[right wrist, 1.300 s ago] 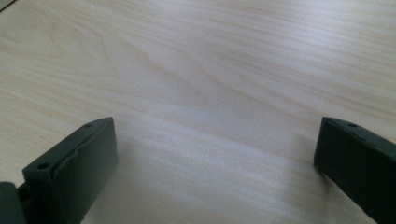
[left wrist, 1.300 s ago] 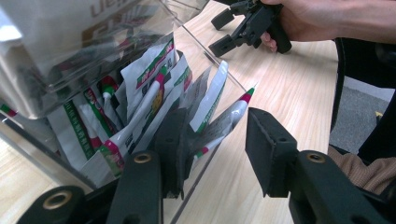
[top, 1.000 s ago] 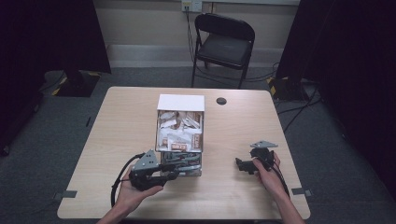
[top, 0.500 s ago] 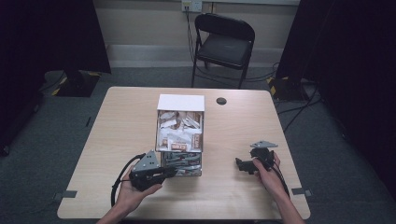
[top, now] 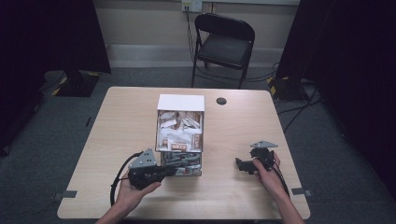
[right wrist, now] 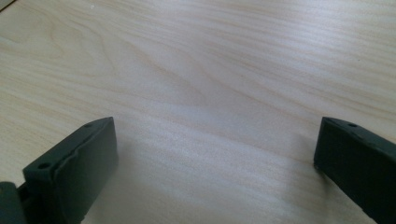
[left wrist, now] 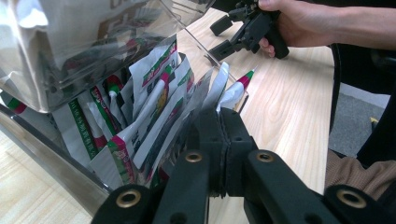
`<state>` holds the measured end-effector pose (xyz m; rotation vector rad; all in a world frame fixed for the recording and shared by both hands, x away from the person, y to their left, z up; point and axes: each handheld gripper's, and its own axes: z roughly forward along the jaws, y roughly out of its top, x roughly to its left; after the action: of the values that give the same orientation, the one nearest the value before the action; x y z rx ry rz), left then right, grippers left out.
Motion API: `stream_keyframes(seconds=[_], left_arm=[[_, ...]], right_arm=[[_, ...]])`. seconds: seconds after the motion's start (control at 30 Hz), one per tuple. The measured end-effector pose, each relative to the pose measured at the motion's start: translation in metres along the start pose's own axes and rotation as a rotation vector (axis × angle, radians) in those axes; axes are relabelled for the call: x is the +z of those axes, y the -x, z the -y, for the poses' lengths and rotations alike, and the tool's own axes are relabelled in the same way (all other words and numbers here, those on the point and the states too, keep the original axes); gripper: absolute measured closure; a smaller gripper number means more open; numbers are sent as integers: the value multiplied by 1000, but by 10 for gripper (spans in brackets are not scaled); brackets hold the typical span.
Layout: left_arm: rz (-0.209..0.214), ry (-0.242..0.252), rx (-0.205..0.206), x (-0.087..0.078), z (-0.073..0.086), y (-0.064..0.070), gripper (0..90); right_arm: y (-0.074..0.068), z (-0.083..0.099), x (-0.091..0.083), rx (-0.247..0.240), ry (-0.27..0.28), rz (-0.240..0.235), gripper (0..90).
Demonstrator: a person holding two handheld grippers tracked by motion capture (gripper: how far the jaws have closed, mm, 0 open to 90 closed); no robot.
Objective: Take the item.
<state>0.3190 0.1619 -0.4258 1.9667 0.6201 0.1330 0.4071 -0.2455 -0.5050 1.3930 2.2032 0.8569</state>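
Left gripper (left wrist: 219,140) pinched a packet (left wrist: 212,91) in the box (top: 180,140); right gripper (right wrist: 215,154) spread, idle. Best drawn straight out, slowly.

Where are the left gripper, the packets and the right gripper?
left gripper (left wrist: 219,122), left gripper view, where its closed jaw tips meet.
packets (left wrist: 154,100), left gripper view, face of a front packet.
right gripper (top: 239,164), high view, between its open jaws.

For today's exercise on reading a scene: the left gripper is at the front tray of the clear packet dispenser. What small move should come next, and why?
Probably a short pull of the left gripper back toward the person. Its jaws look shut at the packets standing in the dispenser's front tray, though whether a packet is pinched is unclear. The right gripper rests open over bare table.
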Motion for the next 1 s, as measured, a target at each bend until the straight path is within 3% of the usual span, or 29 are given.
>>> stream_keyframes(seconds=[0.67,1.0], left_arm=[[15,50,-59,-18,-3,-4,898],[13,62,-58,-26,-5,-3,899]], right_arm=[[0,0,0,1,0,1,0],[0,0,0,1,0,1,0]])
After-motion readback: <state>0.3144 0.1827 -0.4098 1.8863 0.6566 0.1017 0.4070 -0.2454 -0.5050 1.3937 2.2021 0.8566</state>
